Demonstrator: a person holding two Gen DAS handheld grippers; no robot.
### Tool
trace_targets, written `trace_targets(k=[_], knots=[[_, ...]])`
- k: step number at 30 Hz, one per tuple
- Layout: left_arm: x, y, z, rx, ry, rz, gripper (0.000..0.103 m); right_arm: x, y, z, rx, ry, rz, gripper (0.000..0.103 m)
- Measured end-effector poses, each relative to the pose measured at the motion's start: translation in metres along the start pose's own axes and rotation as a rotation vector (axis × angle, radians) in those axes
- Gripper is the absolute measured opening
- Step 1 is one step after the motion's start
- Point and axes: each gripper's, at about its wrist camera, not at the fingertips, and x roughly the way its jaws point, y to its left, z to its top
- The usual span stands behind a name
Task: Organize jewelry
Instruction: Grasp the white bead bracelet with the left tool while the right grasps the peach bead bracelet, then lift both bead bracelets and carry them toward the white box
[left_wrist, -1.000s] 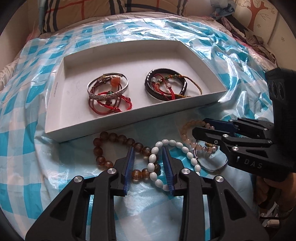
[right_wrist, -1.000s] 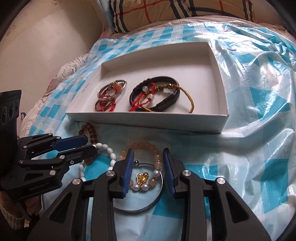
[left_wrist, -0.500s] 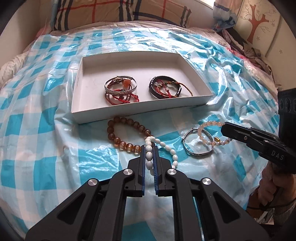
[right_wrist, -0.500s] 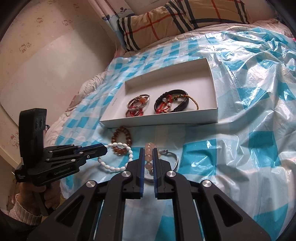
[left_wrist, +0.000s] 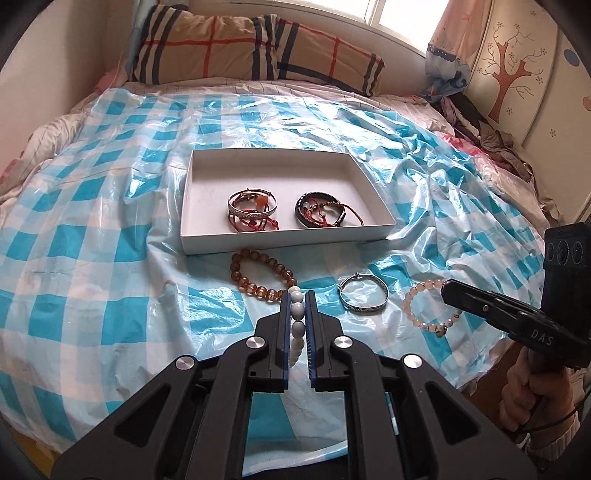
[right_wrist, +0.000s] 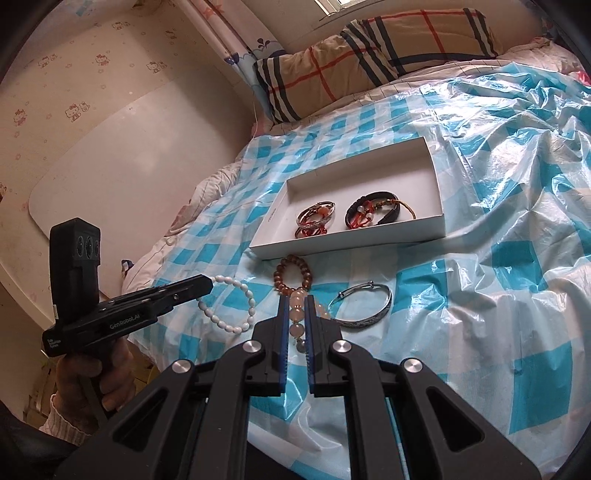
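In my left hand (right_wrist: 92, 373), at the lower left of the right-wrist view, my left tongs (left_wrist: 296, 301) are clamped on the white bead bracelet (right_wrist: 231, 306), which hangs clear of the blue-checked plastic sheet (left_wrist: 92, 258) spread over the bed. In the left-wrist view the white beads run up between the blue pads at lower centre. Just beyond those tips, the amber bead bracelet (left_wrist: 258, 277) lies on the sheet, close against the near wall of the white box (left_wrist: 280, 242) at the centre of the frame. Inside the box, a silver bangle tangled with red cords (left_wrist: 253, 210) sits left of a black band wound with red and gold cords (left_wrist: 323, 214); the two lie near each other toward the near wall. To the right of the amber beads, a silver bangle (left_wrist: 364, 295) rests alone on the sheet. Farther right, my right tongs (right_wrist: 296, 302) are closed on the pink bead bracelet (left_wrist: 424, 308), whose loop hangs from the tips at the right edge of the left-wrist view; in the right-wrist view its pink beads sit between the pads at lower centre. My right hand (left_wrist: 532, 384) grips the handle at the lower right corner. A plaid pillow (left_wrist: 255, 48) lies along the top of the frame.
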Motion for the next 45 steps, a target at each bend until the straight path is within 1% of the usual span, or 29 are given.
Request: trace_targets(k=[6, 14, 23, 30, 35, 38, 45], knots=[[-0.020, -0.004, -0.002, 0.018, -0.041, 0.038, 0.007, -0.014, 0.012, -0.003, 0.003, -0.029, 0.042, 0.009], [-0.040, -0.010, -0.004, 0.042, -0.081, 0.068, 0.007, -0.025, 0.023, -0.002, 0.012, -0.059, 0.083, 0.009], [-0.048, -0.014, -0.003, 0.056, -0.104, 0.086, 0.007, -0.027, 0.023, -0.001, 0.017, -0.068, 0.096, 0.009], [-0.042, -0.005, -0.004, 0.026, -0.082, 0.073, 0.007, -0.013, 0.010, -0.007, 0.045, -0.037, 0.069, 0.009], [-0.031, 0.002, -0.007, 0.009, -0.059, 0.070, 0.007, 0.006, -0.007, -0.014, 0.047, 0.007, -0.010, 0.009], [-0.026, 0.004, -0.007, 0.005, -0.049, 0.068, 0.007, 0.017, -0.015, -0.020, 0.054, 0.040, -0.043, 0.009], [-0.021, 0.003, -0.008, 0.006, -0.039, 0.062, 0.007, 0.032, -0.012, -0.027, -0.008, 0.108, -0.121, 0.009]])
